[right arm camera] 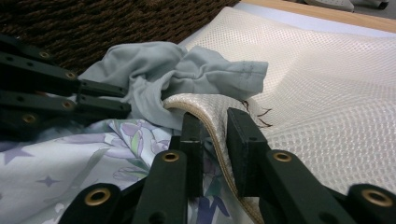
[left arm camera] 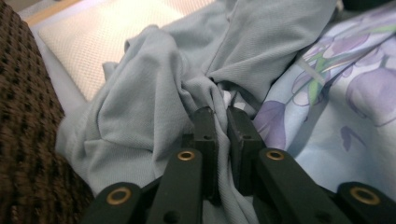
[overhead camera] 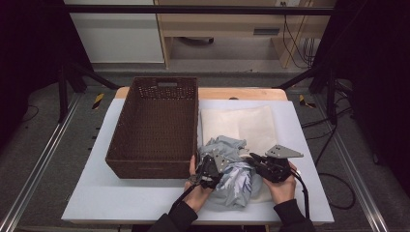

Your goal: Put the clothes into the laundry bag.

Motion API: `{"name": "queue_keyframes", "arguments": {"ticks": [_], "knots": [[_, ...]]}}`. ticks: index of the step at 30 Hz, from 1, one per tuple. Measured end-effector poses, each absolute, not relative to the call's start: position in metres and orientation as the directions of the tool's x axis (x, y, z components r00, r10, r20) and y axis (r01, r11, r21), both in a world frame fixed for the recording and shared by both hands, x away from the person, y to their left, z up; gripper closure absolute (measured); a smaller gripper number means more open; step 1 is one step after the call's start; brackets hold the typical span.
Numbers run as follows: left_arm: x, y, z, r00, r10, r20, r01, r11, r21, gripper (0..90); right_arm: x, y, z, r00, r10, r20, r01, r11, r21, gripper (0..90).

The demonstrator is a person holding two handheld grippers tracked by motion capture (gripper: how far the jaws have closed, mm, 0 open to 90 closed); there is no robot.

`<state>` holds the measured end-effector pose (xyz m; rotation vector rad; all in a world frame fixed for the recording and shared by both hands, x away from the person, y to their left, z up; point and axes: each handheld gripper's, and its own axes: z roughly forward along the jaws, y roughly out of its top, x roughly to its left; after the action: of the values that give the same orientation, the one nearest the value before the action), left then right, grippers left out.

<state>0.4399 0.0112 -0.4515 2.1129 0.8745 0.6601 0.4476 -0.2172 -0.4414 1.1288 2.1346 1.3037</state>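
So the dark brown woven basket (overhead camera: 154, 125) sits left on the table (overhead camera: 96, 193), cream mesh bag (overhead camera: 241, 123) right beside it, crumpled pale-blue garment (overhead camera: 227, 166) on the bag's near edge.

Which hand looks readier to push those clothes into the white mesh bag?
Probably the left. The left gripper is shut on a fold of the grey-blue garment, so it can carry it in. The right gripper pinches the rim of the mesh bag, apparently holding its mouth open.
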Motion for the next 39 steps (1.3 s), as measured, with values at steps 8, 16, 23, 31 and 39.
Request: {"name": "queue_keyframes", "arguments": {"ticks": [8, 16, 23, 31, 39], "knots": [[0.396, 0.019, -0.423, 0.746, 0.641, 0.178, 0.230, -0.499, 0.835, 85.4, 0.451, -0.217, -0.440, -0.585, 0.805, 0.096, 0.449, 0.223, 0.865, 88.4], [0.381, 0.004, -0.441, 0.844, 0.528, 0.093, 0.232, -0.515, 0.825, 85.4, 0.453, -0.219, -0.437, -0.558, 0.822, 0.114, 0.453, 0.186, 0.872, 88.4], [0.395, -0.007, -0.456, 0.848, 0.529, 0.023, 0.318, -0.544, 0.777, 85.3, 0.452, -0.221, -0.434, -0.561, 0.817, 0.133, 0.437, 0.157, 0.886, 88.2], [0.419, -0.019, -0.454, 0.761, 0.648, 0.001, 0.408, -0.479, 0.777, 84.6, 0.444, -0.214, -0.427, -0.623, 0.775, 0.106, 0.363, 0.167, 0.916, 88.2], [0.453, -0.026, -0.458, 0.700, 0.714, -0.003, 0.425, -0.413, 0.806, 83.1, 0.443, -0.210, -0.428, -0.627, 0.774, 0.090, 0.363, 0.188, 0.913, 88.0]]}}
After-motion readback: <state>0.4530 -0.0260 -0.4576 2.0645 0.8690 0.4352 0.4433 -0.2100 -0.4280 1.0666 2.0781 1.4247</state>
